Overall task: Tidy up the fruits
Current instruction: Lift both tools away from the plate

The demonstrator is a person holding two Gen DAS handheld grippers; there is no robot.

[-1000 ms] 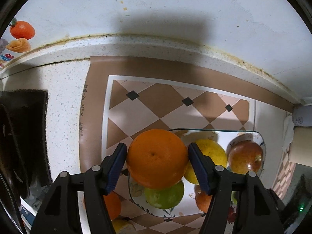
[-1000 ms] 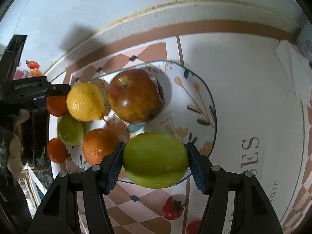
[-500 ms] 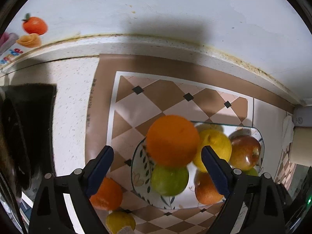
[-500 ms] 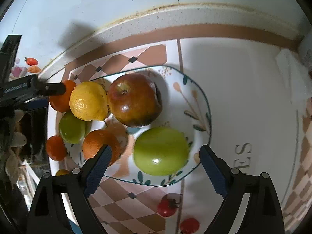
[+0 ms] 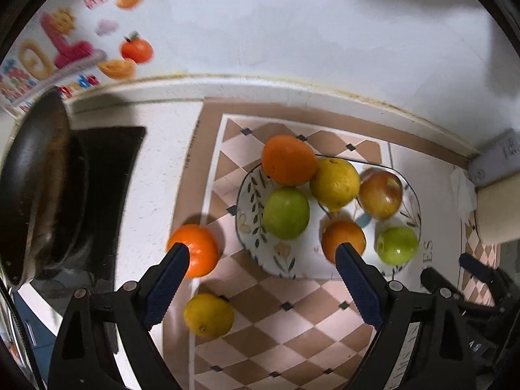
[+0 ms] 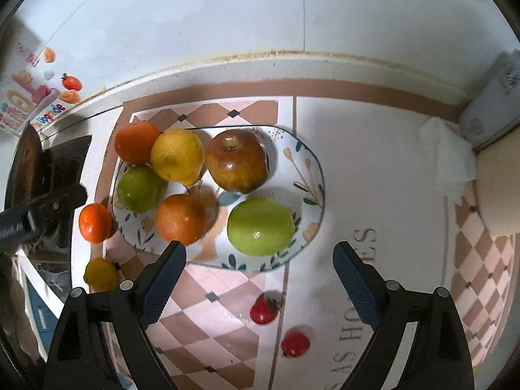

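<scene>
A floral plate holds several fruits: an orange on its far left rim, a lemon, a red apple, two green apples and a second orange. Off the plate to the left lie a tangerine and a small lemon. My left gripper hangs open above the plate's near left edge, holding nothing. My right gripper is open above the plate's near rim, also holding nothing.
Two small red tomatoes lie on the patterned mat in front of the plate. A dark pan sits on a black hob at the left. A white tissue and a grey box stand at the right by the wall.
Both grippers opened and rose. The left one let go of the orange, now on the plate's far left; the right one let go of the green apple, now on the plate's near right.
</scene>
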